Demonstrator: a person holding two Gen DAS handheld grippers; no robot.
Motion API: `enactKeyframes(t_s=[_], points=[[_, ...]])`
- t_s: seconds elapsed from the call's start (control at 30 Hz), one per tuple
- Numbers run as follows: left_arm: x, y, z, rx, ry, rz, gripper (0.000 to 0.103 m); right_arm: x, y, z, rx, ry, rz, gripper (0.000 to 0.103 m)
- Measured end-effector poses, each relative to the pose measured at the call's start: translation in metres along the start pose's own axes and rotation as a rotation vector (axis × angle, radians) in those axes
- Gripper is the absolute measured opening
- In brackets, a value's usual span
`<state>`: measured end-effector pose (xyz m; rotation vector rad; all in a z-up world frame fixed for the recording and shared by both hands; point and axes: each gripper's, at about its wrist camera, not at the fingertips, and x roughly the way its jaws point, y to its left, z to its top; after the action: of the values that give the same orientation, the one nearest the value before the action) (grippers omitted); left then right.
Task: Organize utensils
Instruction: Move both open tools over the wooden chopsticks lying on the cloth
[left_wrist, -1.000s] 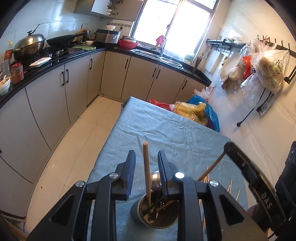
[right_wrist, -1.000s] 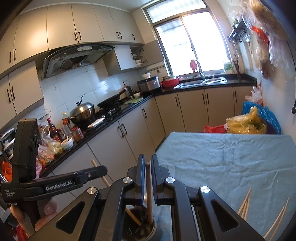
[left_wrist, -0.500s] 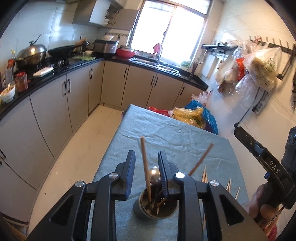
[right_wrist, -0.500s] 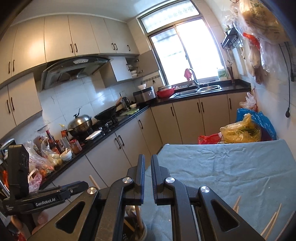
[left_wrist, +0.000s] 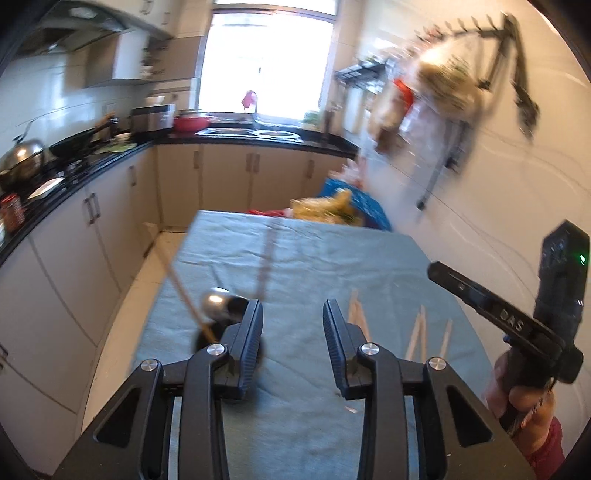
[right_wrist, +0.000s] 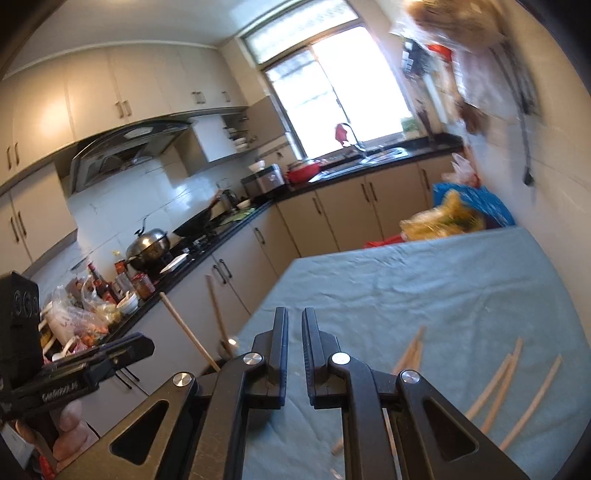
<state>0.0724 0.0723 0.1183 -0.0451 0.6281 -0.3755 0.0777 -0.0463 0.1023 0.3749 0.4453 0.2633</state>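
You are between pickups: both grippers are pointing out over the worktop (left_wrist: 303, 258) with nothing in them. The left gripper (left_wrist: 292, 332) is opening its fingers, and only bare cloth is showing in the gap. The right gripper (right_wrist: 294, 354) is also starting to part its fingers from a narrow slit, with nothing between them.

The holder (left_wrist: 207, 341), low and left of centre in the left view, is mostly hiding behind the left finger; a spoon (left_wrist: 216, 304) and two long sticks (left_wrist: 181, 288) are leaning out of it. In the right view the same sticks are standing just left of the fingers, near the worktop's left edge.

The loose chopsticks (right_wrist: 498, 384) are lying on the cloth at the lower right of the right view, in two small groups, apart from the holder. In the left view they are showing right of the fingers, lower centre-right.

The next move, as I judge it, is asking you to swing one gripper toward those chopsticks, open wider, drop low to the cloth and close on one near its middle. Flat, thin sticks on soft cloth are likely to roll or slip.

Your other gripper is crowding the right edge of the left view, close to the chopsticks. Bags (left_wrist: 332, 210) are sitting beyond the far end, well clear.
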Motion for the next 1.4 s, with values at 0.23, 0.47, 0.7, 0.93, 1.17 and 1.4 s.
enactKeyframes(t_s=[0.23,0.47,0.7,0.93,1.17,1.4], points=[[0.043,-0.056,-0.017,0.083,0.131,-0.045,0.033,-0.036,-0.069,-0.015,0.132,0.004,-0.069,0.016],[0.103,-0.092,-0.031,0.116,0.297,-0.056,0.033,-0.063,-0.141,-0.030,0.282,0.010,-0.155,0.017],[0.169,-0.113,-0.028,0.134,0.418,-0.044,0.033,-0.084,-0.192,-0.049,0.384,0.019,-0.194,0.022],[0.246,-0.124,-0.009,0.150,0.492,0.003,0.033,-0.090,-0.220,-0.058,0.432,0.032,-0.213,0.024],[0.325,-0.126,0.011,0.127,0.571,0.054,0.033,-0.091,-0.236,-0.062,0.452,0.066,-0.239,0.025],[0.372,-0.123,0.009,0.136,0.618,0.077,0.033,-0.086,-0.251,-0.060,0.463,0.112,-0.282,0.027]])
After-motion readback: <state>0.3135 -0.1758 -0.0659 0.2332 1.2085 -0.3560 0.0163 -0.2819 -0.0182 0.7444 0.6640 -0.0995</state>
